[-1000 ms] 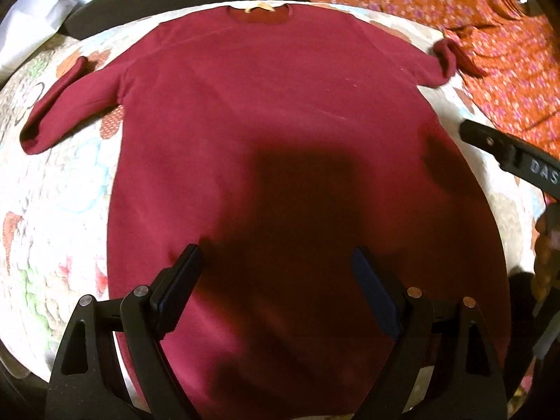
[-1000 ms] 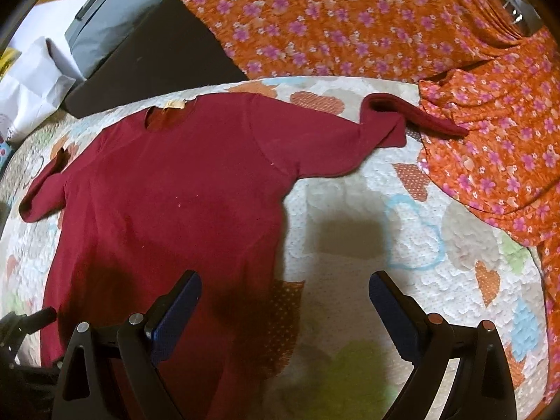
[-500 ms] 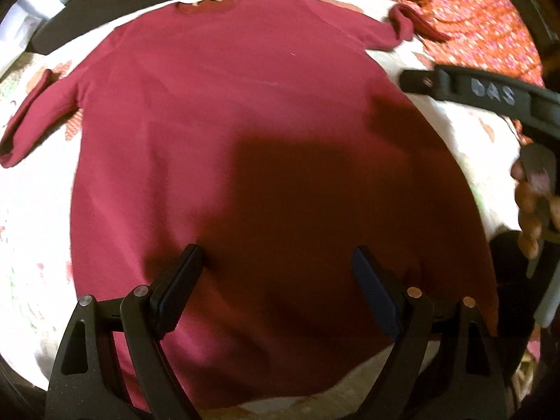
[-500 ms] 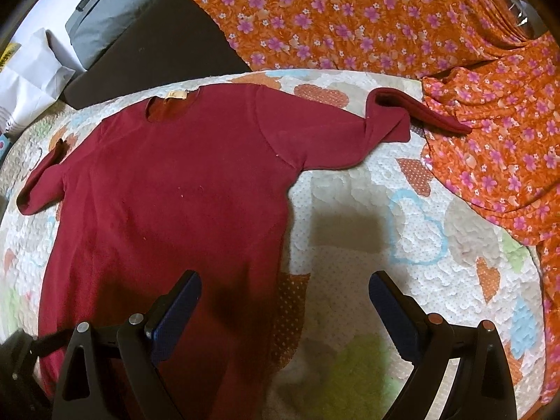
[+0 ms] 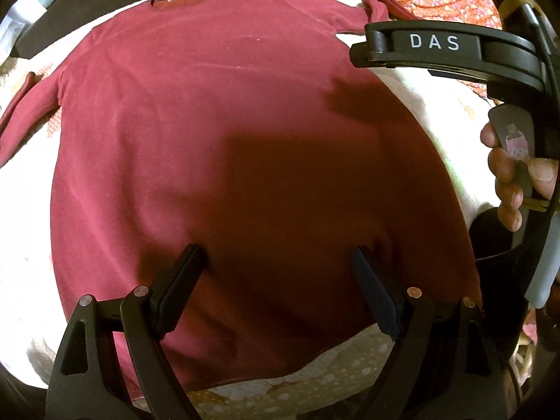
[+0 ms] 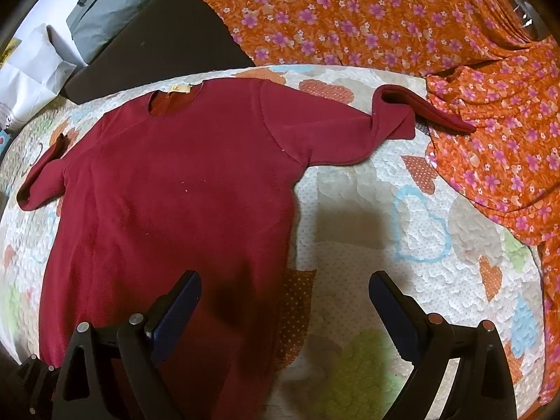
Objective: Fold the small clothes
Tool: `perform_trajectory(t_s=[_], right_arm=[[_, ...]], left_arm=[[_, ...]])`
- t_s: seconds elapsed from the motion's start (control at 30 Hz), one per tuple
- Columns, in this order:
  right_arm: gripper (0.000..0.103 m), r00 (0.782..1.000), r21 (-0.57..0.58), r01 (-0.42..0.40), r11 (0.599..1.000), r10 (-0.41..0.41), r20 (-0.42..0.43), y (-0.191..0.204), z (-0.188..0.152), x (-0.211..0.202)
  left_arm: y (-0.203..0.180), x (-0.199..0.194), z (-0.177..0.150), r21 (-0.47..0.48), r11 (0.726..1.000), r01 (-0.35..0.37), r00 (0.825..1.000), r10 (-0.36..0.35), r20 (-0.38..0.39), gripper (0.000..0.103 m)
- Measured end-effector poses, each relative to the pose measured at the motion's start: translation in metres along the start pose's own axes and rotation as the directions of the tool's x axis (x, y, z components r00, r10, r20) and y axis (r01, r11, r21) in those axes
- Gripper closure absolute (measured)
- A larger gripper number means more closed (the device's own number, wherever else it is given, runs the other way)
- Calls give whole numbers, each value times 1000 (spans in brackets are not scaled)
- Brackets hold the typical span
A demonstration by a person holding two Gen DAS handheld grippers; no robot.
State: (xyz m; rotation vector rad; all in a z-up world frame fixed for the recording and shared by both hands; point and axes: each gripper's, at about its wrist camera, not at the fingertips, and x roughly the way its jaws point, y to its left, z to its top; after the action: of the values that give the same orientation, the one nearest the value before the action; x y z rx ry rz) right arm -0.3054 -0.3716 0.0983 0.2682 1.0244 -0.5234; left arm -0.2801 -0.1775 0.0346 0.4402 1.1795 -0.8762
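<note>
A dark red long-sleeved top (image 5: 224, 147) lies flat on a quilted heart-print cover (image 6: 402, 217), neckline (image 6: 175, 99) at the far side. My left gripper (image 5: 276, 259) is open and empty, low over the top's lower middle near the hem. My right gripper (image 6: 285, 285) is open and empty, its left finger over the top's right side edge, its right finger over bare quilt. The right sleeve (image 6: 395, 122) is bent, its cuff resting on orange cloth. The left sleeve (image 6: 42, 182) lies out to the left. The right gripper's body also shows in the left wrist view (image 5: 448, 52).
An orange flowered cloth (image 6: 385, 17) covers the far and right side. A dark flat box (image 6: 157, 38), a grey bag (image 6: 115, 3) and a white bag (image 6: 31, 70) sit at the far left. The quilt's near edge (image 5: 332, 378) lies just past the hem.
My left gripper has dropped lower and nearer the hem, so the top fills more of its view. My right gripper has drawn slightly closer to the left one. Both stay open.
</note>
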Motion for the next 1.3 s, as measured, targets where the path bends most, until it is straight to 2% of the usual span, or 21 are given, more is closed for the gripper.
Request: perform_trajectory(t_s=[0.37, 0.47, 0.57, 0.7, 0.87, 1.0, 1.1, 1.17, 1.3], right_arm=[[7, 1000, -1, -7, 1000, 7, -6, 1, -1, 2], [7, 1000, 4, -8, 1000, 8, -8, 1, -2, 3], [7, 1000, 19, -15, 1000, 15, -4, -3, -3, 3], [7, 999, 46, -38, 998, 38, -7, -8, 0, 8], [7, 993, 45, -114, 992, 113, 10, 5, 10, 11], [9, 985, -9, -167, 986, 167, 35, 37, 26, 16], [15, 967, -42, -250, 967, 252, 46, 66, 40, 23], [16, 959, -62, -275, 959, 278, 48, 85, 49, 30], [17, 953, -111, -298, 948, 302, 27, 124, 69, 50]], left_arm=[[-2, -1, 8, 6, 1000, -19, 1000, 19, 4, 16], [-1, -11, 12, 14, 999, -31, 999, 30, 22, 16], [15, -26, 22, -24, 997, -67, 994, 69, 84, 16], [56, -39, 46, -108, 990, -94, 988, 105, 110, 16], [139, -60, 73, -290, 942, -170, 959, 226, 172, 16], [206, -72, 84, -403, 872, -276, 915, 367, 166, 16], [255, -75, 92, -470, 824, -316, 892, 427, 150, 16], [288, -75, 96, -515, 787, -340, 873, 468, 137, 16], [339, -73, 100, -582, 737, -343, 867, 487, 106, 16]])
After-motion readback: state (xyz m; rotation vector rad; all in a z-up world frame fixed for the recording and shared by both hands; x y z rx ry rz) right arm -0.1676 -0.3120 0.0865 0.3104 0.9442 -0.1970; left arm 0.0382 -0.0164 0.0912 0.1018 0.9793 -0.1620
